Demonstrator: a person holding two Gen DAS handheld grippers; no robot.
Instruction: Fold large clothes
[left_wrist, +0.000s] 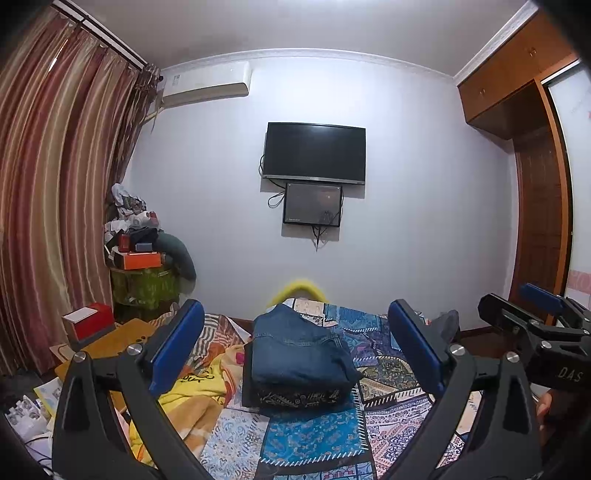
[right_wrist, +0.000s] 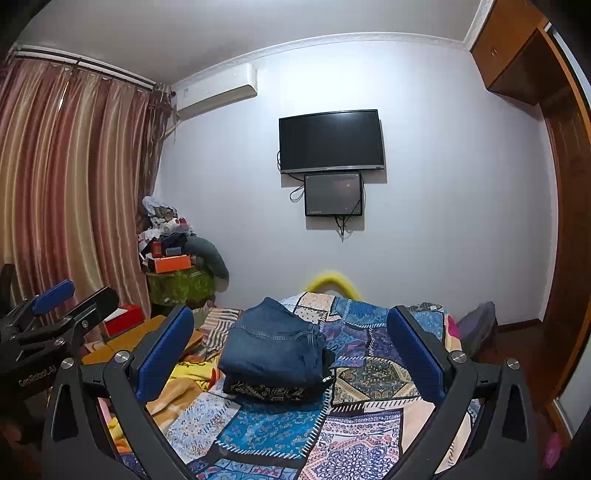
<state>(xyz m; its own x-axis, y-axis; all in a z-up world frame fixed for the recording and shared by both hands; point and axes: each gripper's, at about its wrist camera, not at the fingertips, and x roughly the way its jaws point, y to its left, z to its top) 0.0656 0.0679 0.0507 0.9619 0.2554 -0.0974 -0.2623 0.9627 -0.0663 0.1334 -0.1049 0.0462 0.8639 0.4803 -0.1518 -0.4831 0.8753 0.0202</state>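
Note:
Folded blue jeans (left_wrist: 299, 350) lie on top of a folded black patterned garment (left_wrist: 299, 397) in a neat stack on the patchwork bedspread (left_wrist: 314, 439). The stack also shows in the right wrist view (right_wrist: 273, 347). My left gripper (left_wrist: 297, 347) is open and empty, held above the bed in front of the stack. My right gripper (right_wrist: 290, 350) is open and empty too, beside the left one. The right gripper shows at the right edge of the left wrist view (left_wrist: 532, 317); the left gripper shows at the left edge of the right wrist view (right_wrist: 55, 306).
A yellow-orange blanket (left_wrist: 199, 398) is bunched on the bed's left side. A low wooden table (left_wrist: 110, 336) with a red box (left_wrist: 88, 321) stands left. A cluttered pile (left_wrist: 140, 251) fills the corner by the curtains. A dark cushion (right_wrist: 476, 325) lies right. A wardrobe (left_wrist: 543, 206) stands right.

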